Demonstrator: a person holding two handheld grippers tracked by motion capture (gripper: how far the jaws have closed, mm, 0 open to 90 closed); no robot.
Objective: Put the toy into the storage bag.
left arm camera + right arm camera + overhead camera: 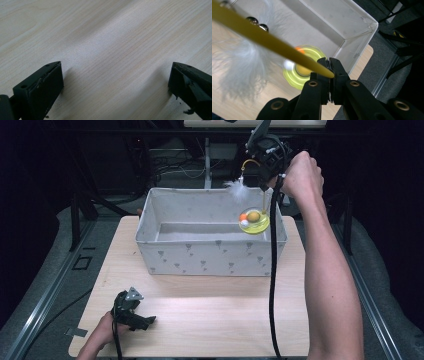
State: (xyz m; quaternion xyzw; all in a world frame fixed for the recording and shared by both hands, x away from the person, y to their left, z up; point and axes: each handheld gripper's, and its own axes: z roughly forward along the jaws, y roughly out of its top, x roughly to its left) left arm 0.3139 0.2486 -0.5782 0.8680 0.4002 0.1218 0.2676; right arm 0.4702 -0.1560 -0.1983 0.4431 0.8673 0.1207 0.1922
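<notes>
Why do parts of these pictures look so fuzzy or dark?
High view: light falls on the table and the box, while the room around is nearly black. Left gripper view: the open left gripper throws soft shadows on the wood. Right gripper view: the yellow rod, feather and disc are too near and blurred; the right gripper is sharp.

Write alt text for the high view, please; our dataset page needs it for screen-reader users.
The right gripper, shut on a yellow cat toy with a white feather, holds it above a grey fabric bin on a pale wooden table. The left gripper rests on the table's near left corner.
</notes>
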